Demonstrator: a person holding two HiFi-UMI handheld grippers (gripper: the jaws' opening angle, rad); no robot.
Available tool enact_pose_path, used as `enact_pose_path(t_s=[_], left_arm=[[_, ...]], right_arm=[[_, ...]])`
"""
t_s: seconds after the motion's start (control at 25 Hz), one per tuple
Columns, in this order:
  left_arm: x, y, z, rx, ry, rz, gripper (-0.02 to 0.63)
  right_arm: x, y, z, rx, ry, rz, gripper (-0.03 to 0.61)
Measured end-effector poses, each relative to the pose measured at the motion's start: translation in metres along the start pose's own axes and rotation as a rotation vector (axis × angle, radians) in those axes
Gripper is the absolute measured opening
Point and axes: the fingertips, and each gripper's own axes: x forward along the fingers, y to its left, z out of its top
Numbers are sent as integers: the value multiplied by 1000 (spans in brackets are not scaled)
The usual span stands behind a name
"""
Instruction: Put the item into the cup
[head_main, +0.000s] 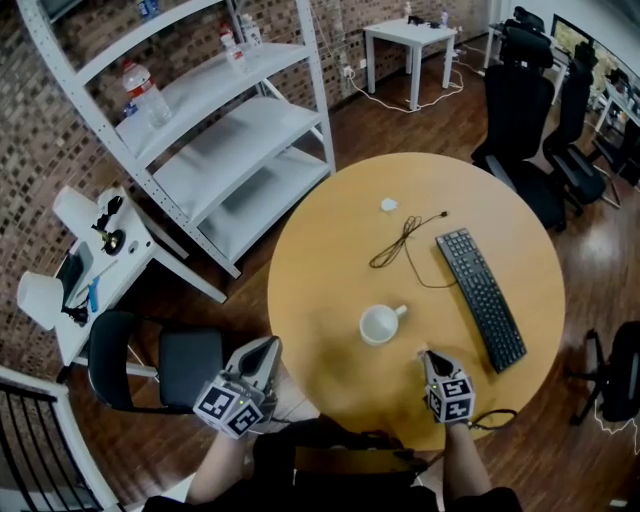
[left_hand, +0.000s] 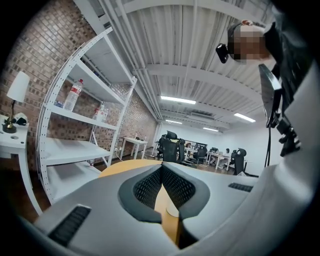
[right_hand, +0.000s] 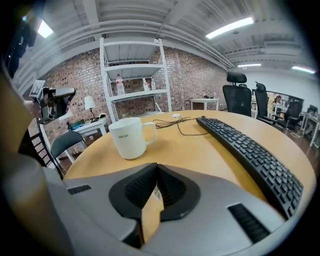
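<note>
A white ribbed cup (head_main: 379, 325) with its handle to the right stands upright on the round wooden table (head_main: 320, 250). In the right gripper view the cup (right_hand: 129, 137) is just ahead and slightly left of the jaws. My right gripper (head_main: 424, 355) rests low at the table's near edge, right of the cup. Its jaws (right_hand: 157, 167) are shut on a small thin tan item (right_hand: 152, 205) with a white printed patch. My left gripper (head_main: 272, 343) hangs off the table's left edge, above a black chair. Its jaws (left_hand: 162, 168) are shut with nothing between them.
A black keyboard (head_main: 481, 298) lies diagonally to the right of the cup, with a black cable (head_main: 400, 240) coiled behind. A small white object (head_main: 389, 205) sits at the far side. White shelving (head_main: 220, 130) and a black chair (head_main: 160, 365) stand to the left.
</note>
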Motion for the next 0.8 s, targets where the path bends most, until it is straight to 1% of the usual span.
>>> enact_pose_path(t_s=[0.08,0.28,0.36,0.52,0.6,0.68,0.8], left_arm=[[1,-2,-1,-9,-5,0,3],[6,-3,-2,-33,-38,-5,3],[8,-3,0,-40,-57,-6,3],[6,1,8,-39,-94,11,3],[2,8,12,-47,-115,24,3],[-2,16,14,-54,-126,31,3],[-12,29,16,-52,-133,55,3]], right_arm=[[-9,-1,22,-19,-45,3,9],[-26,6,97,-84,-171,35,11],[-31,16,125,-122,-218,59,11],[-36,44,165,-174,-276,119,11],[-31,59,176,-192,-291,143,11],[-20,70,177,-215,-291,168,11],[-5,85,173,-258,-257,193,11]])
